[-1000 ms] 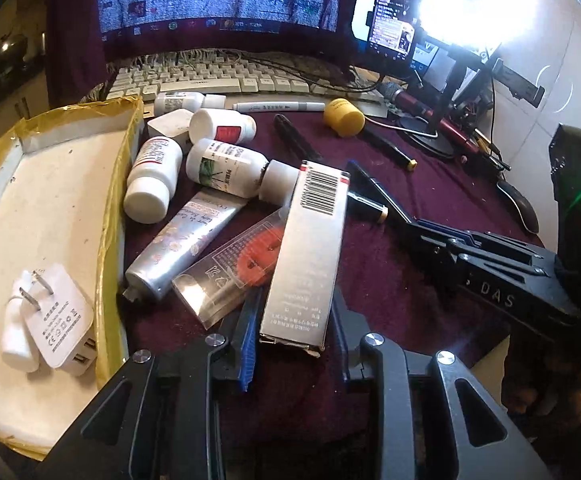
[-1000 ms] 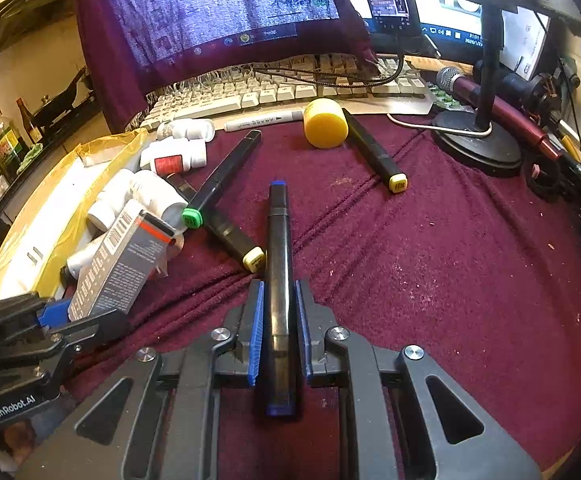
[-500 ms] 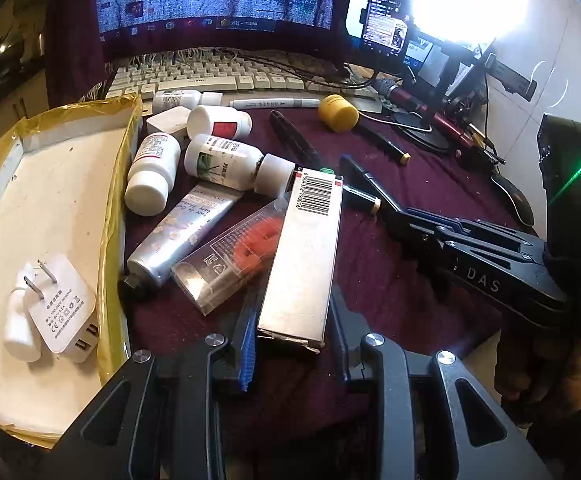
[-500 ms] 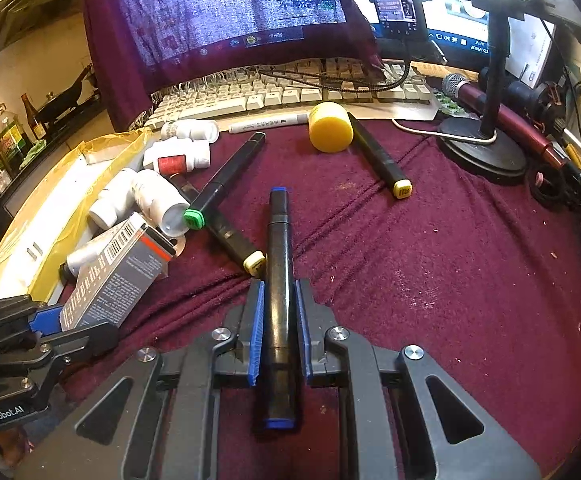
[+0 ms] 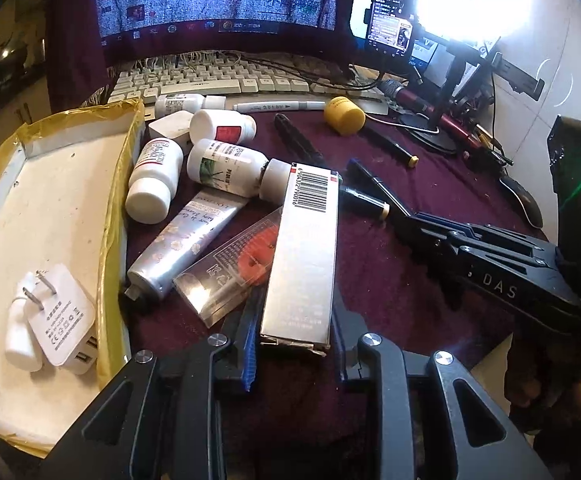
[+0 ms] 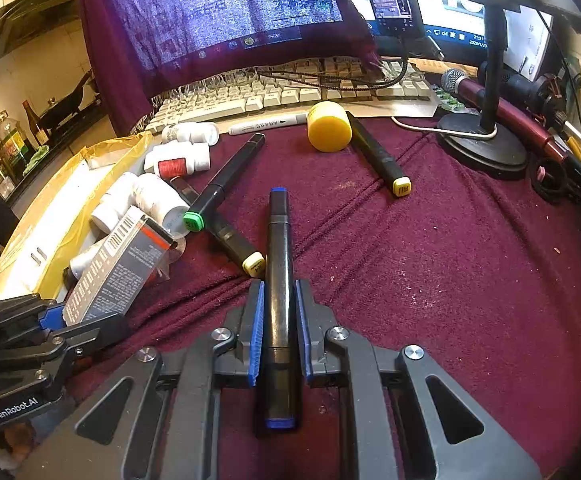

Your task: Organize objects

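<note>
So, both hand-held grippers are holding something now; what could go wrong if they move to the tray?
1. The left hand-held gripper clamps only the near end of the long box. Its far end lies against a white bottle and the clear packet, so lifting may drag or roll them.
2. The right hand-held gripper holds the blue-capped marker close to the yellow-capped marker; a sideways sweep could knock it.
</note>
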The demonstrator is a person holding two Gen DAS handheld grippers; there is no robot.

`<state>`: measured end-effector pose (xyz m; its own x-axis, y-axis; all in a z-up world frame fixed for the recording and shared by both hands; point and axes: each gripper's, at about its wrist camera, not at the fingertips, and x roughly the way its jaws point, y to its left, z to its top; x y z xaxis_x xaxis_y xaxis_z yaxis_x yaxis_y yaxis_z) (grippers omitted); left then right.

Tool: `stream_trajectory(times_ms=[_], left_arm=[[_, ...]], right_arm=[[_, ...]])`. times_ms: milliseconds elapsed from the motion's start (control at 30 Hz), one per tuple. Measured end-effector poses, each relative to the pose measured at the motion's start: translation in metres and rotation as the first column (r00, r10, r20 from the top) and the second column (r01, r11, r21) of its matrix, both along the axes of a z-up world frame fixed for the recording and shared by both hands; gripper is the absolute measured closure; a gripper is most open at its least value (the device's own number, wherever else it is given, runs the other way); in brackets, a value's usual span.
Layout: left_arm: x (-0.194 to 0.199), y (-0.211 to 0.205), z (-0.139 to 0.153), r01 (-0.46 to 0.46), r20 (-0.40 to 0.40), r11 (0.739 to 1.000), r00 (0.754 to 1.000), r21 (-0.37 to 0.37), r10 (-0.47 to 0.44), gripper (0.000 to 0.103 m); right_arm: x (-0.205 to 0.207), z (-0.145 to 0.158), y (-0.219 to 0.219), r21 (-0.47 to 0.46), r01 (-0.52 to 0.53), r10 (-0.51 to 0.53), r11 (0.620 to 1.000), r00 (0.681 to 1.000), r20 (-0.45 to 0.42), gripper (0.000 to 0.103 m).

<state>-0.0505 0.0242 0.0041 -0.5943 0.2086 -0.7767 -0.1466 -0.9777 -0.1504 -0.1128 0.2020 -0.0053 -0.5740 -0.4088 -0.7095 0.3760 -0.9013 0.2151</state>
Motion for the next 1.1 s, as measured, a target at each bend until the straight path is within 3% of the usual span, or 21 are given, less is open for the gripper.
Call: stream_trajectory(times_ms=[733, 1100], left_arm=[[0.003, 0.000, 0.001, -0.001, 0.009, 1.000, 1.000, 0.020, 0.001, 0.078], [0.010, -0.023, 0.024, -0.043, -0.032, 0.993, 0.998, 0.114, 0.047, 0.078]], right_arm=[[-0.001, 0.001, 0.005, -0.007, 0.018, -0.018, 1.000, 1.000, 0.007, 0.090], [0.020, 0.037, -0.010, -0.089, -0.044, 0.036, 0.995, 0.995, -0.088, 0.090]])
